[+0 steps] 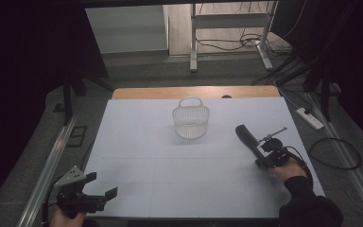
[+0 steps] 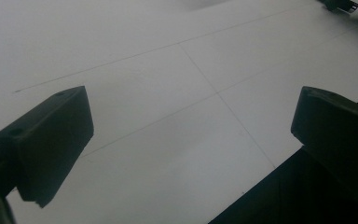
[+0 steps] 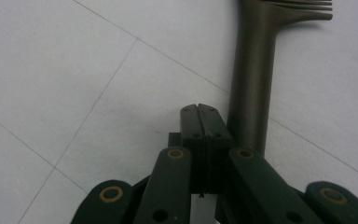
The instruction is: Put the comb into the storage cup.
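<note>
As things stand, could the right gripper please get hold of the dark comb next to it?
Probably not yet: the right gripper is shut, with the comb lying just beside its jaws rather than between them. Nothing else blocks it on the white table; it would likely need to open first.

Comb point(image 3: 254, 79) teeth past the top edge

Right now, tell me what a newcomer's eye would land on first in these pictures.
First the white wire basket, upright and alone at the far middle of the white table. Next the dark comb lying flat at the right, close beside the right gripper, whose jaws are shut with nothing between them. The left gripper waits open at the near left corner.
</note>
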`<state>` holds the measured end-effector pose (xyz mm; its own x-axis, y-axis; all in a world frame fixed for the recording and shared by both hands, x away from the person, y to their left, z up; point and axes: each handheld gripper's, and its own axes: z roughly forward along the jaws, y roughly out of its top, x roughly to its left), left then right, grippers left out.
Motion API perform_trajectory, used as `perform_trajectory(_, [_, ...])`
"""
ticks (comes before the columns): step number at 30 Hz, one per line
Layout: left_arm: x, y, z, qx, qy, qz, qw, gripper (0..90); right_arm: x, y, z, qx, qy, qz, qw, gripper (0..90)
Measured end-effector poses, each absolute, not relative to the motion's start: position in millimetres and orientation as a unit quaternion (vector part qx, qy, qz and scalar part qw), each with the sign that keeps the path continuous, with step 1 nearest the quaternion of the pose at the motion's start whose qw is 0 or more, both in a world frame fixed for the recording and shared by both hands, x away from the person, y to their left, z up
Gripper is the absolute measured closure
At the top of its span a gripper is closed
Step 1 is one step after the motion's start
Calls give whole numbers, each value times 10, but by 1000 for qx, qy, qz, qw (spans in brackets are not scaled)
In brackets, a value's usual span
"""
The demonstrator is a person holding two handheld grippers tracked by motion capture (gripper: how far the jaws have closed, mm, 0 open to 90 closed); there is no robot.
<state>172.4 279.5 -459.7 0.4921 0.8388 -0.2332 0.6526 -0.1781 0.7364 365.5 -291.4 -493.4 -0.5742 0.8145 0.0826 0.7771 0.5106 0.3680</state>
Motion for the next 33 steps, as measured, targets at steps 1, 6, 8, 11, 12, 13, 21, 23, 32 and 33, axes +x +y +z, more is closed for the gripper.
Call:
perform_trajectory(1, [1724, 2795, -4597, 759, 491, 113, 412, 0, 3654, -2912, -4934, 457, 869, 185, 51, 894])
perform_trajectory(6, [1723, 2798, -4596, 759, 491, 112, 413, 0, 3646, -2901, -4929, 455, 870, 182, 54, 893])
perform_trajectory(8, [1723, 2798, -4597, 759, 491, 112, 413, 0, 3637, -2892, -4910, 453, 870, 186, 55, 893])
perform_trajectory(11, [1725, 2797, -4597, 759, 491, 113, 412, 0, 3614, -2866, -4837, 445, 870, 203, 64, 891])
perform_trajectory(12, [1725, 2796, -4597, 759, 491, 113, 412, 0, 3607, -2857, -4808, 443, 870, 207, 66, 886])
perform_trajectory(13, [1726, 2796, -4597, 759, 491, 112, 412, 0, 3601, -2848, -4783, 443, 869, 211, 70, 879])
perform_trajectory(21, [1727, 2796, -4598, 759, 492, 112, 411, 0, 3577, -2790, -4641, 433, 866, 231, 98, 743])
perform_trajectory(23, [1727, 2796, -4598, 759, 491, 112, 411, 0, 3576, -2787, -4632, 434, 864, 232, 103, 684])
perform_trajectory(32, [1729, 2796, -4598, 760, 492, 111, 411, 0, 3610, -2820, -4593, 452, 853, 226, 127, 410])
perform_trajectory(33, [1729, 2795, -4598, 760, 492, 112, 410, 0, 3613, -2823, -4587, 453, 853, 225, 131, 384])
